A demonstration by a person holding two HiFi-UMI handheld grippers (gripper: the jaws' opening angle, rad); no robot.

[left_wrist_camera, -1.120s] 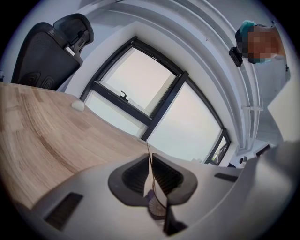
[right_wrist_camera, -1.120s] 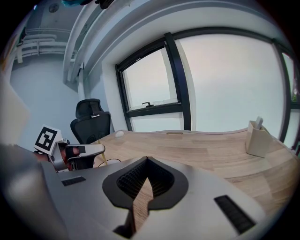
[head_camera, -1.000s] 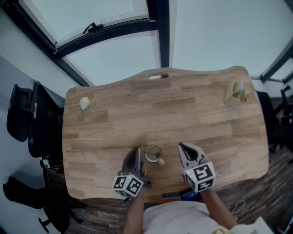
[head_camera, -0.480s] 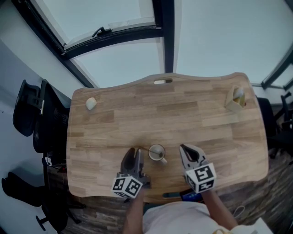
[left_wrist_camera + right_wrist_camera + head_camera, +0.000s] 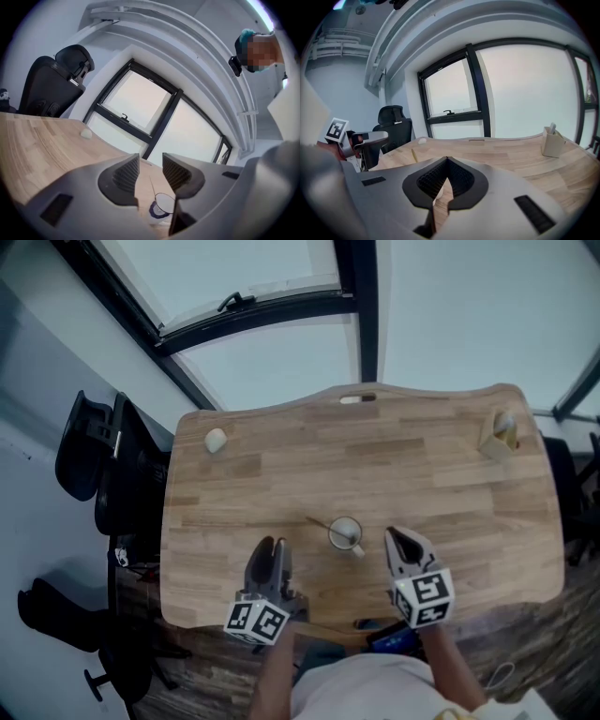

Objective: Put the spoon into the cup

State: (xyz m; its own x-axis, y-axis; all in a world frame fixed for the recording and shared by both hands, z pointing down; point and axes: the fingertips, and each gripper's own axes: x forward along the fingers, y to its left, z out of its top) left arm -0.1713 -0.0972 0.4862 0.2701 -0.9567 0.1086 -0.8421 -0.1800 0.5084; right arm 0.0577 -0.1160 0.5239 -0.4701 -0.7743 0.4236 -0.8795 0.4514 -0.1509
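One cup (image 5: 345, 533), one spoon (image 5: 323, 524), one chair (image 5: 94, 465), two tongs (image 5: 270, 543) (image 5: 397, 535).

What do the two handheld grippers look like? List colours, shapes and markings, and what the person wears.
The left gripper and right gripper are alike: a light grey moulded body tapering to two fingers lined with dark ribbed pads. Each carries a white cube printed with black square markers. No cables show. The person wears a white top.

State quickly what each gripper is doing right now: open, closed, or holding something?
Left gripper: open, jaws have just been opening, nothing between them.
Right gripper: closed, holding nothing.
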